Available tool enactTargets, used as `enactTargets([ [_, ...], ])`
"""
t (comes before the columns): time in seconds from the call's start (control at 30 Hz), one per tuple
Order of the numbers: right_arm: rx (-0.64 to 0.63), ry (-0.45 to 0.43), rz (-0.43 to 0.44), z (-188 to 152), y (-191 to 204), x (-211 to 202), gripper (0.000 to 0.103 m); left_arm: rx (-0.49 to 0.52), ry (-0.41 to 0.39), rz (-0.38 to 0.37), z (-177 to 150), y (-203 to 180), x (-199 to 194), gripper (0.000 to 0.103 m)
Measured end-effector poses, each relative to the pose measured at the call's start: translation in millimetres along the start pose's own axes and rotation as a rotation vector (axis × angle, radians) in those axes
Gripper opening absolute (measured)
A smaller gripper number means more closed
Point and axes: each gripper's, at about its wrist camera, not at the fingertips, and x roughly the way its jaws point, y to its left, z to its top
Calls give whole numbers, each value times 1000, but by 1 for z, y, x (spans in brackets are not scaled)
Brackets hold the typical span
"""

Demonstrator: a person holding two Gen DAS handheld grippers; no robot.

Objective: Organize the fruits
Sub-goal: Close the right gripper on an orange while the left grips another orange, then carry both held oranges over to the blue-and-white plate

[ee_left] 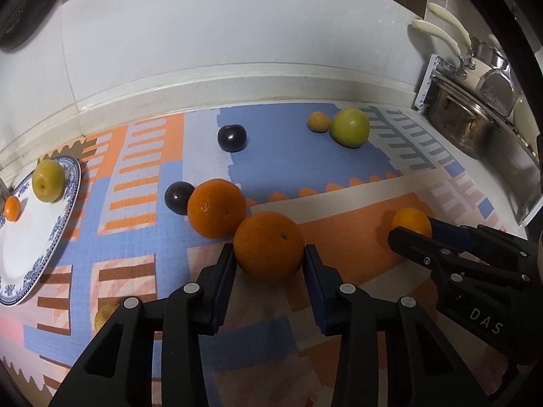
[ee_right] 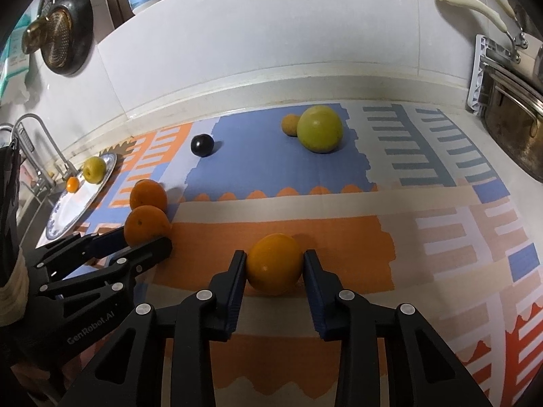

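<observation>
Presently, both grips: clamped on fruit, neither lifted off the patterned mat.
Left gripper: pinching a large orange, pads pressed flat on opposite sides at its widest part, probably so the round skin cannot squirt out.
Right gripper: pinching a smaller yellow-orange citrus the same way, squeezed across the middle.
Why both at once: likely two fruits to carry in one trip toward the plate.
Plate: blue-and-white rim, far left of the mat, already holding a yellow-green apple-like fruit and a tiny orange; judged the collecting place.
Second large orange: just beside the held one, apparently touching it; may roll when its neighbour leaves.
Dark plums: one tucked behind the second orange, another alone further back.
Back of mat: green round fruit with a small orange fruit beside it, near the wall.
Half-hidden: a yellowish fruit mostly covered by the left gripper's arm; kind unclear.
Cut off: plate's near edge in the left view, metal pots at the right edge.
Unclear: whether held fruits rest on the mat or sit barely raised.
</observation>
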Motion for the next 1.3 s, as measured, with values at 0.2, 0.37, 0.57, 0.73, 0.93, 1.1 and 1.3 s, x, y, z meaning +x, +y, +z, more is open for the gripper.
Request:
enactTargets([
  [0.2,-6,-22,1,4,2,-10,35,8,-33,8,3,0,-13,39],
  [0.37,-15,-45,11,7,8,-19,35,10,-56,5,5,2,-26,39],
  [0.57,-35,-78,25,11,20,-34,35,9,-74,-10,4,7,-44,39],
  [0.73,-53,-101,42,14,33,-46,35,0,-102,-2,2,13,-62,38],
  [0.93,-76,-123,66,14,50,-59,35,-5,-129,11,-4,24,-85,38],
  [1.1,-98,-132,95,13,68,-67,35,-18,-146,40,-13,35,-105,38],
  [1.3,-130,-140,126,10,92,-76,35,-48,-171,73,-26,53,-130,38],
])
